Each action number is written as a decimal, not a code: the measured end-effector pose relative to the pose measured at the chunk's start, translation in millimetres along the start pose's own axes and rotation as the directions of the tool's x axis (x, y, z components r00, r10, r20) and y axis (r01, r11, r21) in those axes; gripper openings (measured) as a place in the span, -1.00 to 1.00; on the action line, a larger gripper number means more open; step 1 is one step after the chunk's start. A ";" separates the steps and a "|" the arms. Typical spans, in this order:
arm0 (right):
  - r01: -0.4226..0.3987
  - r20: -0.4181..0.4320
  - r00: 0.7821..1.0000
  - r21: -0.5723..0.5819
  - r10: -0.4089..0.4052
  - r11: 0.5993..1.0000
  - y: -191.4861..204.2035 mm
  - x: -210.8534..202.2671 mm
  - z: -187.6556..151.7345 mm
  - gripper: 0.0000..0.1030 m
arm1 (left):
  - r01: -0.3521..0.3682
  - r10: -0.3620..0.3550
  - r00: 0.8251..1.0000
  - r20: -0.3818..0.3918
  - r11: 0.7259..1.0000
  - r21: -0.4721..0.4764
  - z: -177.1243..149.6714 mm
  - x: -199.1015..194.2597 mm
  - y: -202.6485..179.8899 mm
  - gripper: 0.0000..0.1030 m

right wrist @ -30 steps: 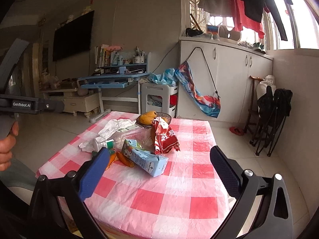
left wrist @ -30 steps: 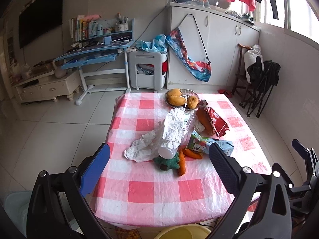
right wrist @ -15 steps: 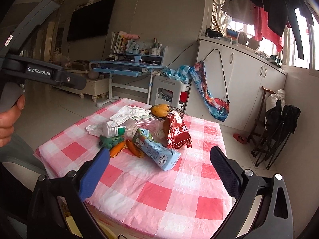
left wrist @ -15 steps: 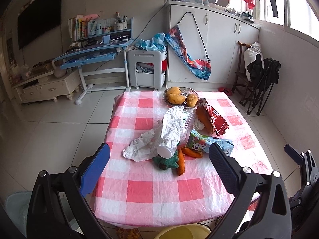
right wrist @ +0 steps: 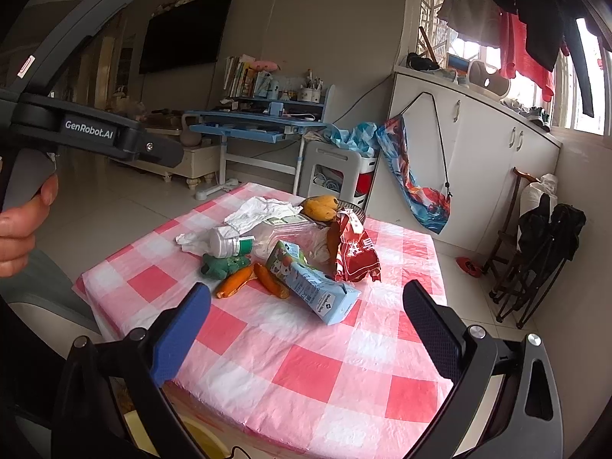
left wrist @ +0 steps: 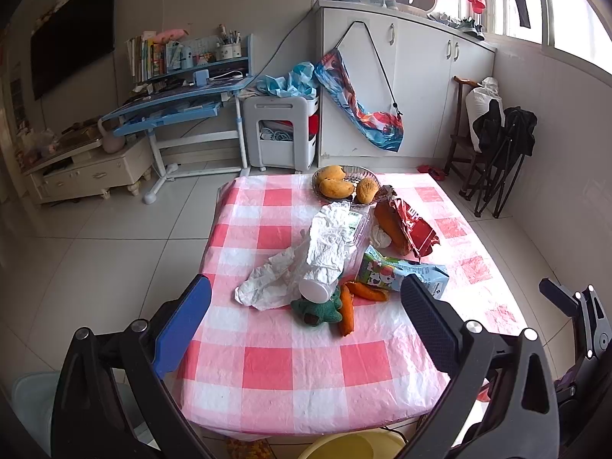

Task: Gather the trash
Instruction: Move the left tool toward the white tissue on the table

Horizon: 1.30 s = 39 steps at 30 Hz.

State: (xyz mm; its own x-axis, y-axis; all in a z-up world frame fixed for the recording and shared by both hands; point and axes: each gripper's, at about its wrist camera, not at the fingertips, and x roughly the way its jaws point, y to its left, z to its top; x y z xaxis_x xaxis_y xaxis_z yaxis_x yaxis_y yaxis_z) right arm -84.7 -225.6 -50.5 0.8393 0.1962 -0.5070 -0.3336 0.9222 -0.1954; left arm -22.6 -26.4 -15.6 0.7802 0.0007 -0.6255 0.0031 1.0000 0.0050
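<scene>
Trash lies in a heap on the pink checked tablecloth [left wrist: 290, 367]: crumpled white paper [left wrist: 302, 264], a clear plastic bottle with a white cap [left wrist: 315, 290], a blue milk carton [left wrist: 405, 271], a red snack bag [left wrist: 415, 225], orange peel pieces [left wrist: 346, 310] and a green scrap [left wrist: 317, 311]. My left gripper [left wrist: 306, 325] is open and empty, above the table's near edge. My right gripper [right wrist: 306, 329] is open and empty, near the table's right corner, facing the carton [right wrist: 313, 287], red bag [right wrist: 355, 252] and bottle [right wrist: 237, 244].
A bowl of mangoes [left wrist: 342, 185] stands at the table's far edge. A yellow bin rim [left wrist: 352, 445] shows below the near edge. A blue desk [left wrist: 176, 103], white cabinet [left wrist: 401, 88] and folded black chair [left wrist: 501, 153] stand beyond. The left gripper's body [right wrist: 88, 130] crosses the right wrist view.
Both grippers have shifted slightly; the right view swung left and closer to the table. Both stay open and empty. The trash has not moved.
</scene>
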 end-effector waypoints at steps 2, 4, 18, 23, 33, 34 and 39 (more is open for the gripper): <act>-0.002 -0.001 1.000 -0.002 0.002 1.000 -0.8 0.5 0.2 0.87 | -0.002 0.002 1.000 -0.002 1.000 -0.003 -0.5 0.6 0.4 0.86; -0.001 -0.002 1.000 -0.002 0.001 1.000 1.0 1.9 0.2 0.87 | 0.002 -0.002 1.000 -0.005 1.000 -0.011 -0.6 1.3 1.6 0.86; -0.038 -0.023 0.999 -0.014 0.038 0.999 6.1 8.9 -4.0 0.87 | -0.027 0.018 0.998 -0.061 0.989 -0.146 1.9 22.3 43.8 0.86; -0.073 -0.059 0.996 -0.016 0.072 0.997 10.9 16.3 -6.5 0.87 | -0.059 0.040 0.992 -0.117 0.984 -0.166 -4.1 47.6 56.5 0.86; -0.188 -0.137 0.973 0.011 0.187 0.982 14.8 29.2 -11.9 0.87 | -0.051 0.018 0.975 -0.222 0.989 -0.142 -20.8 100.5 50.2 0.81; -0.193 -0.145 0.971 0.008 0.193 0.981 16.0 30.5 -12.5 0.87 | -0.061 0.030 0.968 -0.251 0.992 -0.114 -23.4 108.9 43.0 0.80; -0.220 -0.158 0.964 -0.008 0.216 0.976 21.4 32.1 -13.5 0.87 | -0.037 0.027 0.959 -0.281 0.999 -0.030 -28.6 129.2 16.0 0.80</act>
State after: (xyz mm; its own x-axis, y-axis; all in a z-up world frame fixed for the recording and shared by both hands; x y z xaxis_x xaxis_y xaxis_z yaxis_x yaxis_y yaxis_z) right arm -70.7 -204.1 -82.2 0.6688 0.3352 -0.6636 -0.5130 0.8541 -0.0856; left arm 60.3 -10.1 -118.7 0.5726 0.0290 -0.8193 -0.0444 0.9990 0.0043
